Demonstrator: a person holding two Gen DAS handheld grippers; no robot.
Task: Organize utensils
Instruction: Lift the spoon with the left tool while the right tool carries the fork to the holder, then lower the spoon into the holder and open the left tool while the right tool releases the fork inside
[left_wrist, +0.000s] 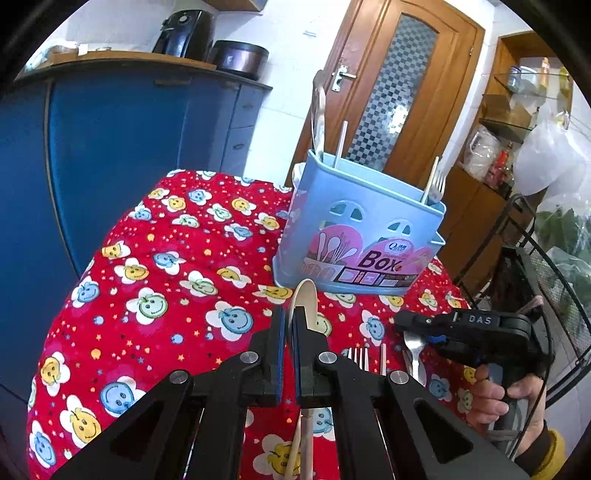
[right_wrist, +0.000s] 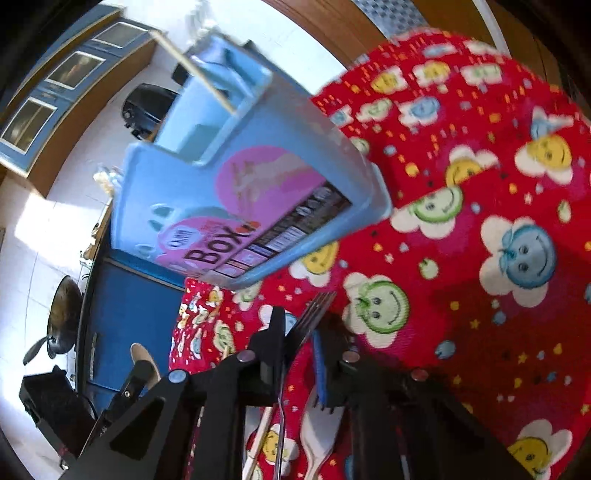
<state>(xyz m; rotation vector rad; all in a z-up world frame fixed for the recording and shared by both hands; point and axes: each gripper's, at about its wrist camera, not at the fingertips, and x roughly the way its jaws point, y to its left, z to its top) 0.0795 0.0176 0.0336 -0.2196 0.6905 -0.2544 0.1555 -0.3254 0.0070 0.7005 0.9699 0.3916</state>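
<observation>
On the red patterned tabletop stands the blue utensil box, already holding a fork and chopsticks upright. Left claw is pressed together, pinching the pale wooden spoon by its neck, bowl pointing toward the box. Right claw is nipped onto the metal fork, tines forward; the view is rolled and blurred. Loose on the cloth lie a white plastic fork and a chopstick. Judgement: spoon is light, stiff, grippy; the fork is thin, smooth and liable to pivot, so hold it mid-handle, flat faces against the pads.
</observation>
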